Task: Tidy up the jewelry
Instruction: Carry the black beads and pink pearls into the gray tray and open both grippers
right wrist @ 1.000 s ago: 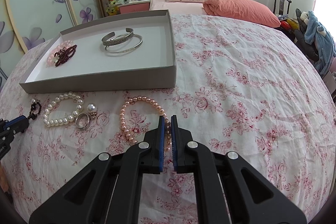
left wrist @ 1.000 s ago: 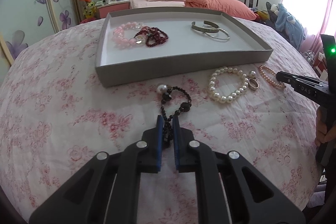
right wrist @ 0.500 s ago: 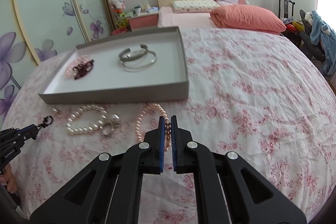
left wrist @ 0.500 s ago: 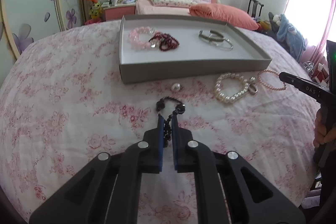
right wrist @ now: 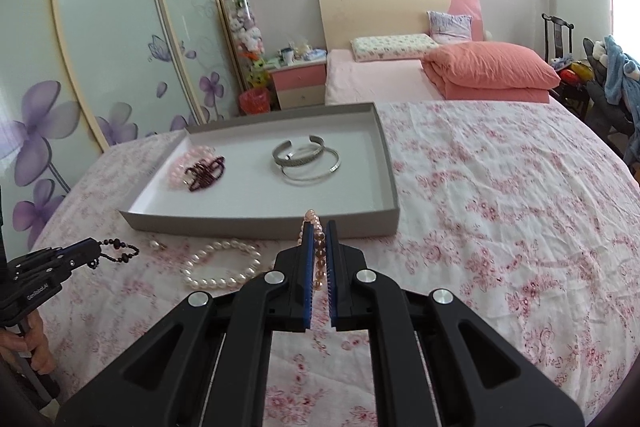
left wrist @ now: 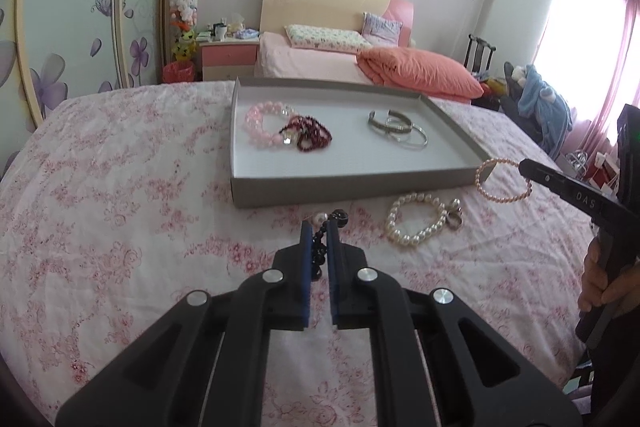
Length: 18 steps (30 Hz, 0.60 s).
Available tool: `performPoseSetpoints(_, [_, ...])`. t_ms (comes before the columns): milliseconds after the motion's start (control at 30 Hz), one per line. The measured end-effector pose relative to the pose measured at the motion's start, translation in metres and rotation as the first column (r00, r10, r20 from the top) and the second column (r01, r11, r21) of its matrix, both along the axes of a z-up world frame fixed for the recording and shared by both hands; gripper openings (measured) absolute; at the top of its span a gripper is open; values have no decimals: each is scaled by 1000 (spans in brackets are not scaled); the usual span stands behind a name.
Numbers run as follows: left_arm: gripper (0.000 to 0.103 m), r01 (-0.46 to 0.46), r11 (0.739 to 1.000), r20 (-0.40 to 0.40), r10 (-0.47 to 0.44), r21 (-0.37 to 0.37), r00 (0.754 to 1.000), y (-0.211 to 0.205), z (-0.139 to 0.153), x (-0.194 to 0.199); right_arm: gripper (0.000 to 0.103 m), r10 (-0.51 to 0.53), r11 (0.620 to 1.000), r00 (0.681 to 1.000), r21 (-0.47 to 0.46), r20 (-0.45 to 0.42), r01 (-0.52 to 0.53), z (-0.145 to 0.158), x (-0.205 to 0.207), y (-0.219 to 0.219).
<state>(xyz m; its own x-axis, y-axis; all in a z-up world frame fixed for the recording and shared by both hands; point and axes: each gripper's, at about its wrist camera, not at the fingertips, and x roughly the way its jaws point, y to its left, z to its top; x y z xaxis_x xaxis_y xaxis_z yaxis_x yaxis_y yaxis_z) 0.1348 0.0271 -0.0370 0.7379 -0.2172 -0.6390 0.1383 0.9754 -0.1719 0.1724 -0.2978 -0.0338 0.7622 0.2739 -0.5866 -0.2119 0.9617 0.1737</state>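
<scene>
Left gripper clamped on black beaded bracelet, right gripper on pink pearl bracelet; both held clear of bed just before shallow grey cardboard tray, likely for sorting inside. White pearl bracelet lies beside tray's front wall.

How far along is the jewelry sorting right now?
Partly done. The tray already holds the pink bead bracelet, dark red bracelet and silver bangles. In hand: the left tongs grip the black bead strand, the right tongs the peach pearl bracelet. Left on the bedspread: the white pearl bracelet and a ring.
</scene>
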Motion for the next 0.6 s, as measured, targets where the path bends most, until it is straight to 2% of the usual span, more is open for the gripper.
performPoseSetpoints(300, [8,-43,998,81,47,-41,996,4,23,-7,7,11,999,995,41,95,-15,21,-15,6])
performPoseSetpoints(600, [8,-79,996,202,88,-52,975,-4,54,-17,7,17,1000,969,-2,248,-17,48,-35,24])
